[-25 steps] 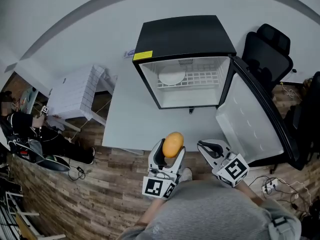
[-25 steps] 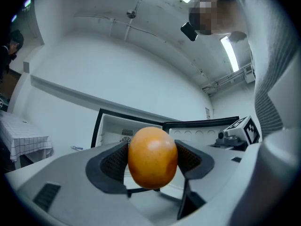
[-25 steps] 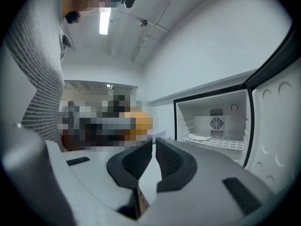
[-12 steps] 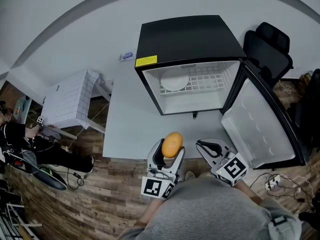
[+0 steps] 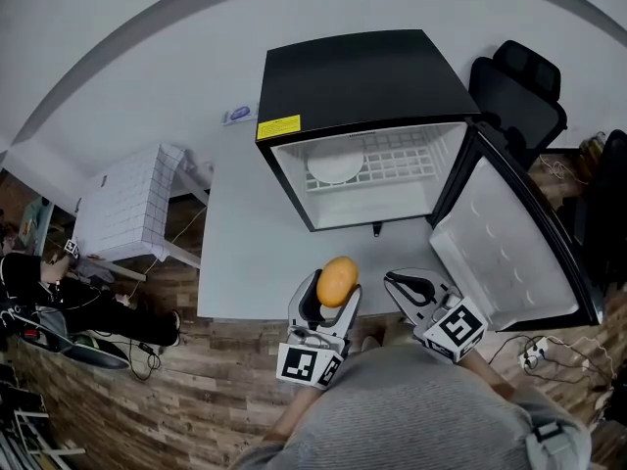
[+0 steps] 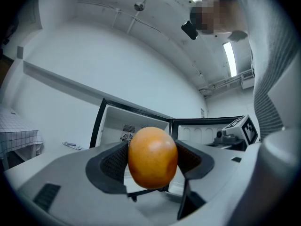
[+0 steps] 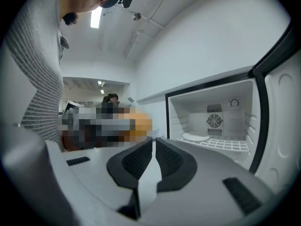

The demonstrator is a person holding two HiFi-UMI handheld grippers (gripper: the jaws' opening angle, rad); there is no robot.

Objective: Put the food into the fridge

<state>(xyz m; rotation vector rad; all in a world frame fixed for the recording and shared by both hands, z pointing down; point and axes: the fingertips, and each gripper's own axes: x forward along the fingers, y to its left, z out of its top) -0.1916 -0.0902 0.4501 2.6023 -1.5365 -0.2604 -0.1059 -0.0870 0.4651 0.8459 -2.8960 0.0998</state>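
Note:
An orange-yellow mango (image 5: 337, 281) (image 6: 153, 157) is clamped between the jaws of my left gripper (image 5: 331, 292) (image 6: 153, 160), held above the near edge of the white table (image 5: 245, 253). My right gripper (image 5: 409, 286) (image 7: 154, 160) is beside it on the right, shut and empty. A small black fridge (image 5: 353, 76) stands on the table with its door (image 5: 505, 253) swung open to the right. On its wire shelf (image 5: 392, 160) (image 7: 221, 144) lies a white plate (image 5: 335, 165) (image 7: 195, 137).
A white checked side table (image 5: 122, 204) stands at the left. A black office chair (image 5: 519, 91) is behind the fridge door. A small label or packet (image 5: 236, 115) lies on the table by the fridge's left rear corner. A seated person (image 5: 49, 292) is far left.
The view has shifted slightly, so the fridge sits a bit closer and more left. Both grippers keep their pose, the mango still held.

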